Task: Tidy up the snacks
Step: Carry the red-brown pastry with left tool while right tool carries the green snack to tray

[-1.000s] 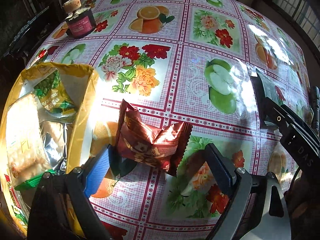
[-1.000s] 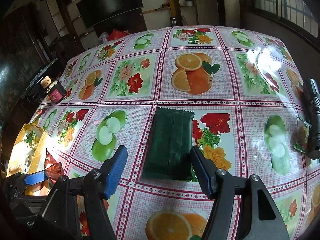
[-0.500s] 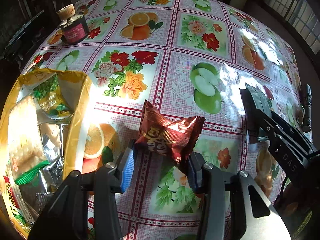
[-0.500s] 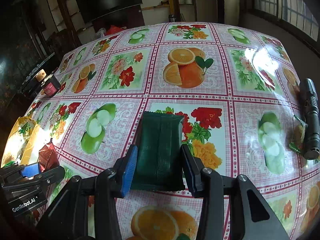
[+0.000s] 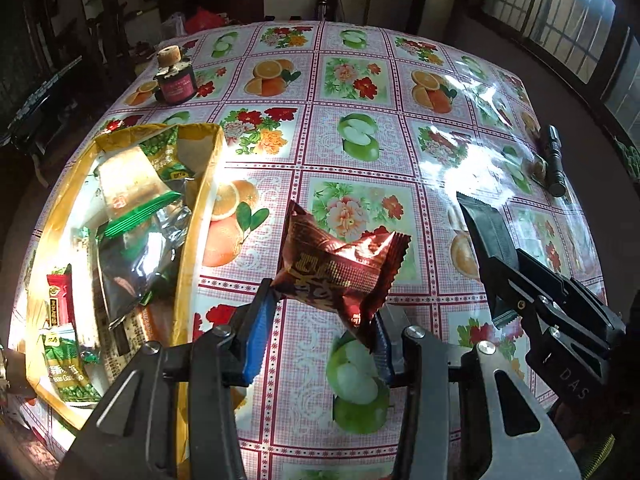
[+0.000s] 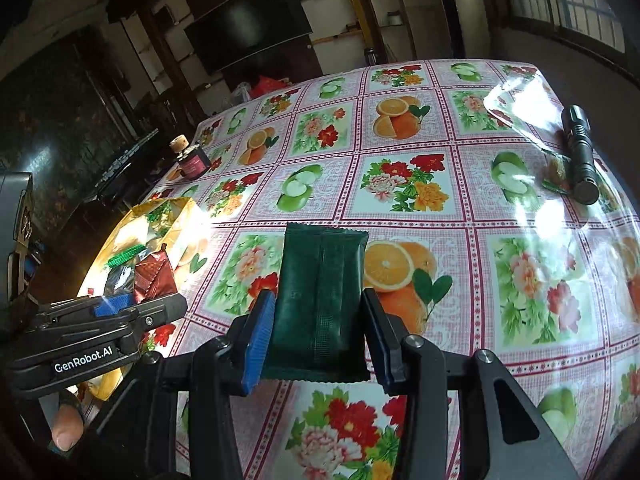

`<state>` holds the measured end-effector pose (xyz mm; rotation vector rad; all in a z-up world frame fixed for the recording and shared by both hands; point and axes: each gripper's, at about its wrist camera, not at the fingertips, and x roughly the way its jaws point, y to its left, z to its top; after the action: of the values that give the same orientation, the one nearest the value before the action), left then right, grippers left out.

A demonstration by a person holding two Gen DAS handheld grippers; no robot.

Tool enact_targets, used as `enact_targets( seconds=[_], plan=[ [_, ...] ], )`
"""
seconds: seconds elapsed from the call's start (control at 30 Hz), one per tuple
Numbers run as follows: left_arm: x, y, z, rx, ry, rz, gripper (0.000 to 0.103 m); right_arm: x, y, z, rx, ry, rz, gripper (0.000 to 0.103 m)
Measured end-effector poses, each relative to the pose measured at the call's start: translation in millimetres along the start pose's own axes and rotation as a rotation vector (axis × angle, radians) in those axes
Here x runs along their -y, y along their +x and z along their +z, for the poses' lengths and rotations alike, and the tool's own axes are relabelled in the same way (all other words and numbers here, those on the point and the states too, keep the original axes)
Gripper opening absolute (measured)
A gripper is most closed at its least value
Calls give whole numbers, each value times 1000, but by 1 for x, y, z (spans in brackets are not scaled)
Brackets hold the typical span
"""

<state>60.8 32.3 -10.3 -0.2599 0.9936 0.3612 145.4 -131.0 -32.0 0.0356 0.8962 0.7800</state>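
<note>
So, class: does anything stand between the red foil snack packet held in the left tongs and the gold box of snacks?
Nothing visible does. The red foil snack packet hangs in the left tongs above bare tablecloth, right of the gold box of snacks. Only the box's near wall must be cleared.

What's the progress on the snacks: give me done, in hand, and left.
Done: several packets already lie in the gold box. In hand: the left gripper holds the red packet off the table, and the right gripper holds the dark green packet. Left: drop both into the box, then the small wrapped snack beside the flashlight.
</note>
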Motion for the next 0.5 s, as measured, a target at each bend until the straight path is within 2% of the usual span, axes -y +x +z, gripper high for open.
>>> enact_targets(
  seconds=[0.17,0.5],
  plan=[
    [-18,-29,-18,65,-8,57,45,-23,-16,-11,10,-32,35,44],
    [-56,-53,-39,112,-59,129,45,-66,-19,-19,5,-105,98,44]
  ],
)
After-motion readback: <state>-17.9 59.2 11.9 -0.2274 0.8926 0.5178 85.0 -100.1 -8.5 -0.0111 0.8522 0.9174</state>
